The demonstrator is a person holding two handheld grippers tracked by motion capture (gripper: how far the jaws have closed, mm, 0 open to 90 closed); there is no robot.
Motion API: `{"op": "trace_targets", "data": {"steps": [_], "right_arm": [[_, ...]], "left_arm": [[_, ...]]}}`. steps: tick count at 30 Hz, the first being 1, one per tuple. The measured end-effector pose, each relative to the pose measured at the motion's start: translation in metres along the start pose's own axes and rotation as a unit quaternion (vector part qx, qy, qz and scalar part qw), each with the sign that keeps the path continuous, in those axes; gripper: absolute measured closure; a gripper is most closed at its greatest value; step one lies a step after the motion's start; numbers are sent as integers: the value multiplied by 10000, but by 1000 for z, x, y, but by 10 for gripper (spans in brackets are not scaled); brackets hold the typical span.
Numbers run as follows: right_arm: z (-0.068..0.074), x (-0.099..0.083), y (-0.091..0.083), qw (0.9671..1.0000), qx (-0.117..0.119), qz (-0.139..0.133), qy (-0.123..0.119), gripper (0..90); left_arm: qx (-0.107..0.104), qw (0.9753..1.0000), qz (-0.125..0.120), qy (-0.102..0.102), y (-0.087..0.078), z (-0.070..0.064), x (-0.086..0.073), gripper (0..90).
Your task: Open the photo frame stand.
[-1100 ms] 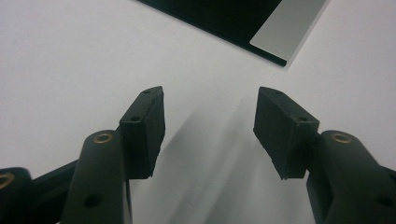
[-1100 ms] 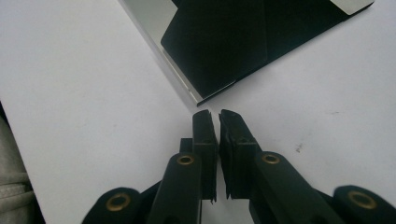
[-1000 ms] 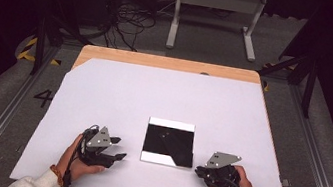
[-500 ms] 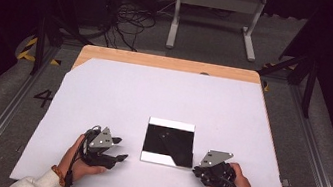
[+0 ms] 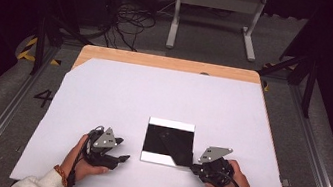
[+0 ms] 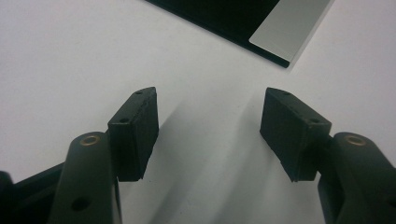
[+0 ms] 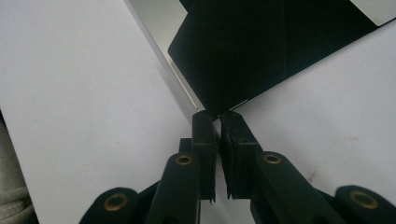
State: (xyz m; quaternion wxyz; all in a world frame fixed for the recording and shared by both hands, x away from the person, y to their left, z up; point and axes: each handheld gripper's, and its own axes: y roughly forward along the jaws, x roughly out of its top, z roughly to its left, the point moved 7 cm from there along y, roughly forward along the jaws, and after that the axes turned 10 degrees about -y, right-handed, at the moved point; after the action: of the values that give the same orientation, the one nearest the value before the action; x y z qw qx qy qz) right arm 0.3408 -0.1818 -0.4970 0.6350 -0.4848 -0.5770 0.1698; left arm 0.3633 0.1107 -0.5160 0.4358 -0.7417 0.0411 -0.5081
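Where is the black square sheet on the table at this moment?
In the high view the black square sheet lies flat on the white table, near its front edge, between the left gripper and the right gripper, whose tips meet its corner.

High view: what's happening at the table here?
A person works a gripper in each hand at the near edge of a white table. Between them lies a flat black sheet, its near right corner folded over so the pale underside shows. The right gripper has its jaws nearly closed at that corner; whether it actually pinches the sheet is unclear. The left gripper is open, over bare table short of the sheet.
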Motion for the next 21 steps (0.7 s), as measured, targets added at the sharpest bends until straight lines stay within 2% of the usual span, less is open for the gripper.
{"op": "trace_targets", "data": {"steps": [12,21], "right_arm": [[-1,0,-2,9998,8,-183,73,830],[-1,2,-6,9989,-15,-450,138,802]], "left_arm": [[-7,10000,-25,-36,-1,1,0,376],[2,10000,-22,-19,-1,0,0,371]]}}
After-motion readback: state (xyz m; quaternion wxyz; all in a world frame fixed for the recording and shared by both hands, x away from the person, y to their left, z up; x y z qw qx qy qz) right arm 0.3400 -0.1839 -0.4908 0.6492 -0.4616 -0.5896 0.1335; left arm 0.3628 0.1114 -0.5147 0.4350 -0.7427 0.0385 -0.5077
